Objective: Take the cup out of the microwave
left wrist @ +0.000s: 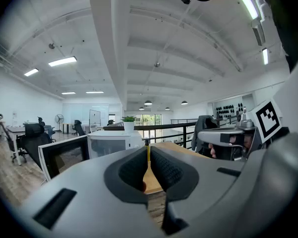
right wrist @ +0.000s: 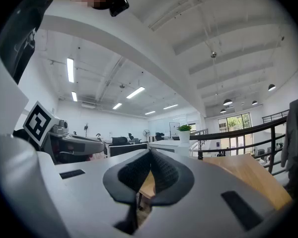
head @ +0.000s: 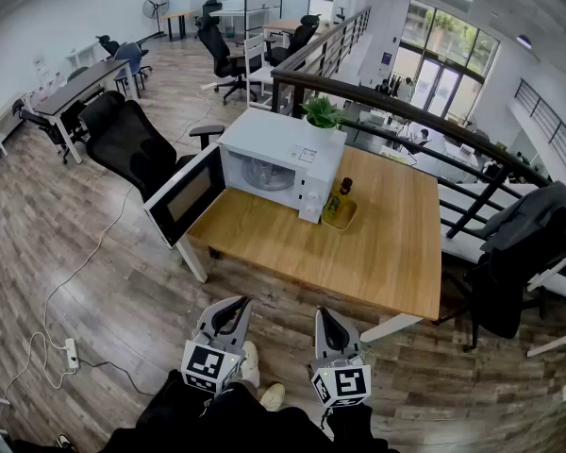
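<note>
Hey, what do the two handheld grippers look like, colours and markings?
Both the left gripper and right gripper have light grey shells tapering to two jaws lined with dark ribbed pads. Each carries a white cube printed with black square markers.

Head view: left hand-held gripper low in frame, held out ahead of the body, pointing forward and tipped slightly down; jaws together, nothing between them; right hand-held gripper just beside it, level, roughly parallel, not touching the left; its jaws likewise closed and empty; marker cubes at the rear of each gripper face up toward the head camera; neither gripper touches anything.
</note>
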Motion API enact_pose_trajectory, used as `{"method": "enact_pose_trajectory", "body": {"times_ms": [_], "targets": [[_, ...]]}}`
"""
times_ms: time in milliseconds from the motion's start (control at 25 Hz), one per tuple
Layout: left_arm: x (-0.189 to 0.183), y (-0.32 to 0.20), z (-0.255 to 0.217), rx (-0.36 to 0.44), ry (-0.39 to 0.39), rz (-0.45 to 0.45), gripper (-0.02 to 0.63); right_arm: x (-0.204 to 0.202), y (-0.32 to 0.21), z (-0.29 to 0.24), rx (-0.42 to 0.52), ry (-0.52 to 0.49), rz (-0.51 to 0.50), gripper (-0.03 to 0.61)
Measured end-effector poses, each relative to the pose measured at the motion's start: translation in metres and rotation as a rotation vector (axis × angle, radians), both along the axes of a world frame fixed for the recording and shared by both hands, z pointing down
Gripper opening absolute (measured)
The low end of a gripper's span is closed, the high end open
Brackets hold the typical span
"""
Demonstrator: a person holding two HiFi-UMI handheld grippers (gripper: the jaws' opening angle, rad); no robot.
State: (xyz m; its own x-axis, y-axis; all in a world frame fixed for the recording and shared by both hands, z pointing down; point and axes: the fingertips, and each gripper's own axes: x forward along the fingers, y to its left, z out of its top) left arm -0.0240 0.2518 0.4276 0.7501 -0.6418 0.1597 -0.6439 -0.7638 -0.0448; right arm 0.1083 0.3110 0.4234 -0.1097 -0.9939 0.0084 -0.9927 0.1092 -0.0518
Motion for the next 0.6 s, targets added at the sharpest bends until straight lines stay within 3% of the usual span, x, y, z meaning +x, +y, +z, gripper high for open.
{"method": "enact_pose_trajectory", "body": {"times_ms": [600], "targets": [[0.004, -0.059, 0.011, -0.044, 0.003, -0.004, 0.035, 0.005, -0.064, 0.018, -0.045, 0.006, 0.0, 0.015]]}}
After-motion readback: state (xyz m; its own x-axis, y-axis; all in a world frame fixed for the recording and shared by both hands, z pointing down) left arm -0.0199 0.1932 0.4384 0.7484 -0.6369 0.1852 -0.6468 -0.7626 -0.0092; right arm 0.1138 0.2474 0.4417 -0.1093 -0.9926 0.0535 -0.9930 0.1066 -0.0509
